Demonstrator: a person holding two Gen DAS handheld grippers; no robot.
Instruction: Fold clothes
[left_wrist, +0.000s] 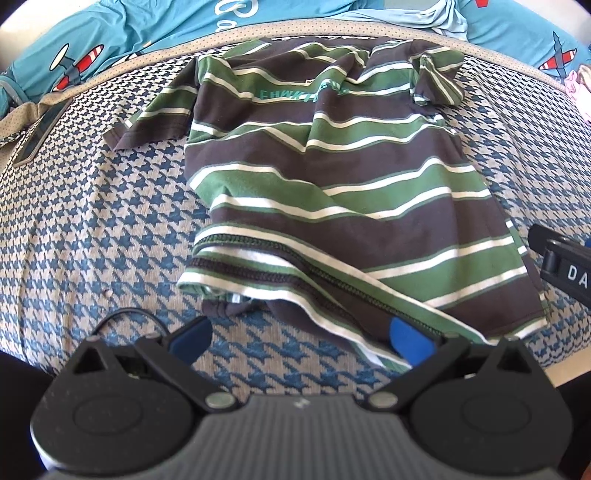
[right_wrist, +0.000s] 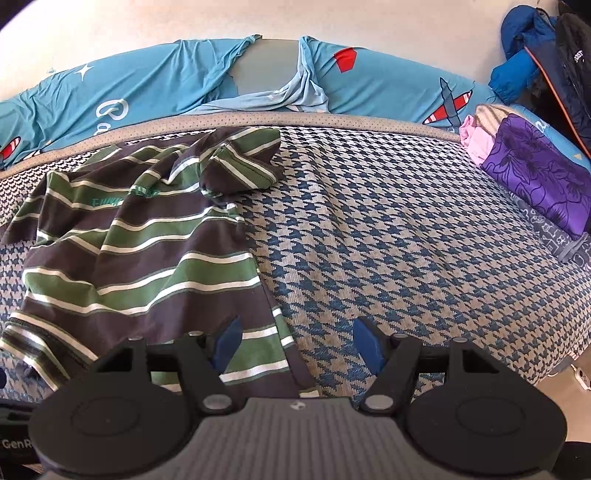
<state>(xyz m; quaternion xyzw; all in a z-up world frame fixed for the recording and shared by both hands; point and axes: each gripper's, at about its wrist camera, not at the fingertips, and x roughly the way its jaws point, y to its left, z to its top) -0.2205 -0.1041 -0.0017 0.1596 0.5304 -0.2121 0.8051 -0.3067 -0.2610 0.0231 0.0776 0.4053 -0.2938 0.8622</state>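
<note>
Garment: a short-sleeved T-shirt in dark brown, green and white stripes (left_wrist: 332, 177) is lying spread on the bed, collar end toward the far edge and hem toward the two grippers.
Surface: a bed cover with a blue and beige houndstooth pattern (right_wrist: 388, 240) is carrying the shirt; a light blue sheet printed with red and white aeroplanes (right_wrist: 147, 88) is running along the far side.
Shirt state: the near hem (left_wrist: 258, 273) is lying rumpled and turned over, showing its stitched inside edge; one sleeve (left_wrist: 147, 125) is lying flat and out, while the other sleeve (right_wrist: 240, 166) is lying bunched over the body.
Left gripper: the left gripper (left_wrist: 299, 338) is hovering over the hem with its blue pads wide apart, holding nothing; one pad is sitting just over the folded hem corner.
Right gripper: the right gripper (right_wrist: 297, 345) is also standing wide, holding nothing, and is straddling the shirt's side edge near the hem.
Finished pile: a stack of folded clothes topped by a purple flowered garment (right_wrist: 539, 173) is sitting well apart at the bed's edge.
Step in hand: judging by the layout, the shirt is being smoothed flat before any fold is started.
Next move: it is probably calling for each gripper to pinch a hem corner and draw the cloth straight; the bunched sleeve also needs to be freed.
</note>
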